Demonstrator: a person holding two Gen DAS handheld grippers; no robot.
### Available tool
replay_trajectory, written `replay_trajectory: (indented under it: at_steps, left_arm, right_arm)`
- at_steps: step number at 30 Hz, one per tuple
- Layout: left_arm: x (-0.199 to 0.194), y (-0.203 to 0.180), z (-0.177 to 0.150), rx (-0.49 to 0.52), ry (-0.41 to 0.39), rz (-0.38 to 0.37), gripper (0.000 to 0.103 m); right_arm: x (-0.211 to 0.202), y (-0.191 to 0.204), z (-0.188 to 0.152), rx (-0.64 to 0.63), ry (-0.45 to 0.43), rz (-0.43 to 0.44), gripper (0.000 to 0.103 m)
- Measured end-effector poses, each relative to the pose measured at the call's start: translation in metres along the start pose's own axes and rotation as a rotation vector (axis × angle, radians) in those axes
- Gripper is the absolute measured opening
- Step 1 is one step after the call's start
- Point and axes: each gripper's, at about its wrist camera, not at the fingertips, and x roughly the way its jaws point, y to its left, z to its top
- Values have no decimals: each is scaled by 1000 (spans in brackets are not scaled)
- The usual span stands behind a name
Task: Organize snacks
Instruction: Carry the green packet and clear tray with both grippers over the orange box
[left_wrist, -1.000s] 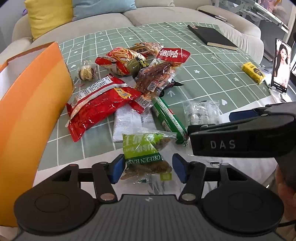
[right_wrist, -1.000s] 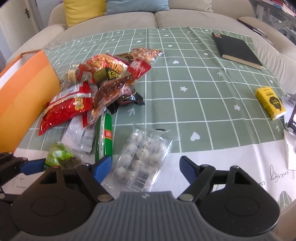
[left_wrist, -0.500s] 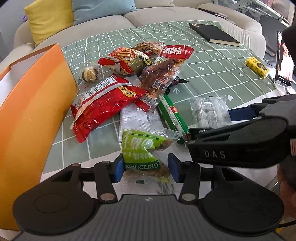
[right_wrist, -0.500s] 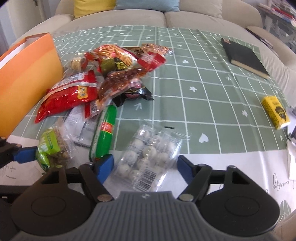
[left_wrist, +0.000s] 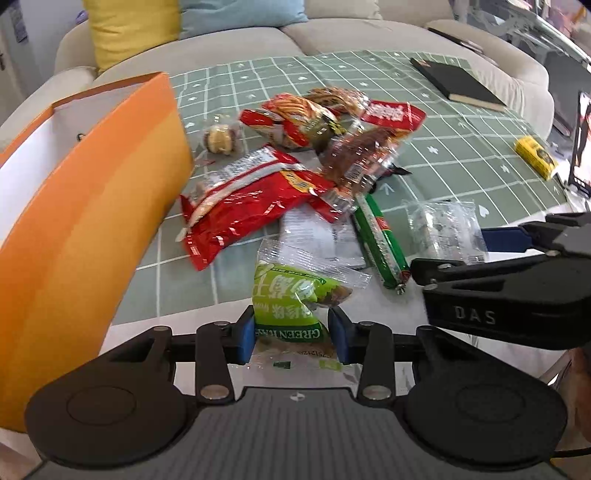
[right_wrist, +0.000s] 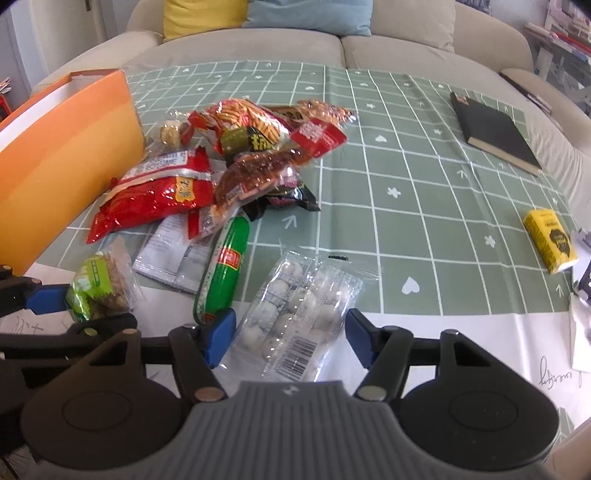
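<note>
Green pack (left_wrist: 291, 299) clamped between the blue pads of the left gripper (left_wrist: 293, 334), its upper end raised off the near table edge, just right of the orange box (left_wrist: 85, 206). Right gripper (right_wrist: 290, 338) with fingers apart, straddling the clear pack (right_wrist: 303, 317) of white balls lying flat on the table; no contact visible. Beyond them, the heap remains on the green cloth (right_wrist: 424, 184): sausage (right_wrist: 225, 266), red bag (right_wrist: 155, 192), brown pack (right_wrist: 258, 177), further wrappers. The little of the box interior that shows looks bare. Judged stage: early; one snack gripped, one approached, none stowed, most still to sort.
</note>
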Motion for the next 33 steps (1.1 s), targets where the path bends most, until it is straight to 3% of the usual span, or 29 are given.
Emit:
replay_trajectory:
  at_steps: [12,20,33]
  left_arm:
    - [-31,26,1,-109,-51,10,45]
    - [-67,41,11,-144,-115,15,45]
    - [-123,118,41,-338,-152,71,45]
  right_arm:
    - [-33,10,2,-60,-112,24,62]
    - [-63,25,13,-96,-198,136,61]
    - [-96,69,88,-193,-304,335,61]
